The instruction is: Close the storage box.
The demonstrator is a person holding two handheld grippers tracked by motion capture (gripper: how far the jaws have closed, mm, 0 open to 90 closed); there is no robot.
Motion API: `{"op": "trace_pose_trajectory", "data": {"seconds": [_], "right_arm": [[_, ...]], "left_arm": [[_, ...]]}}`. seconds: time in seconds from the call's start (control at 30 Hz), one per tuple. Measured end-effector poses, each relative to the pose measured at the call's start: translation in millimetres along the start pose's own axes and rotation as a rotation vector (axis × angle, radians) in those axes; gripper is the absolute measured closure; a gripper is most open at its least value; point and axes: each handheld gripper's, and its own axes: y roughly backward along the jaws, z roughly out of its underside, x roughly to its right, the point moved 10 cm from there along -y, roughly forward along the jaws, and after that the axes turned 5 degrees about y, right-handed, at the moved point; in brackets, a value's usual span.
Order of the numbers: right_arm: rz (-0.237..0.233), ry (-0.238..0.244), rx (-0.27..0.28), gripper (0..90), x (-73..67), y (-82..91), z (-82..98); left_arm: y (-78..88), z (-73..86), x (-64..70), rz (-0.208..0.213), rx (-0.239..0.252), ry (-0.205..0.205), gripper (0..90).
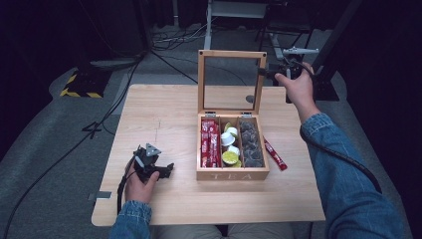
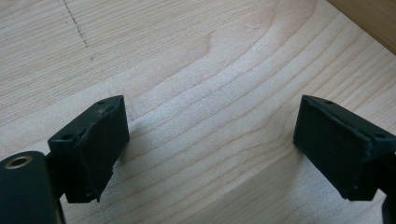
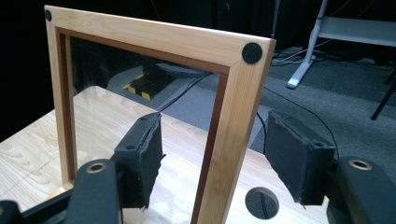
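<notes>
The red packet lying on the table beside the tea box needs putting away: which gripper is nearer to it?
Left, probably, though it's close. The left gripper rests across the box from the packet; the right gripper is up at the lid.

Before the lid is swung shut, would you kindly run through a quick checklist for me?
1. Lid upright, fully open: ok.
2. Right hand-held gripper straddles the lid's side rail, pads not pressing: ok.
3. Contents below the box rim: cannot tell.
4. Red sachet lies outside the box, on the table: not ok if it belongs inside.
5. Left hand-held gripper open, clear of the box: ok.
</notes>
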Motion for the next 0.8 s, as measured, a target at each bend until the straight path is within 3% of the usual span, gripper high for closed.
{"op": "trace_pose_trajectory", "data": {"seconds": [0.47,0.8], "right_arm": [[-0.018,-0.012,-0.031,39.3,0.3,-26.0,9.4],[-0.025,-0.017,-0.011,39.4,-4.9,-19.9,5.8]], "left_arm": [[-0.5,-0.6,-0.1,0.002,0.001,0.0,10.6],[-0.5,-0.6,-0.1,0.002,0.001,-0.001,10.6]]}}
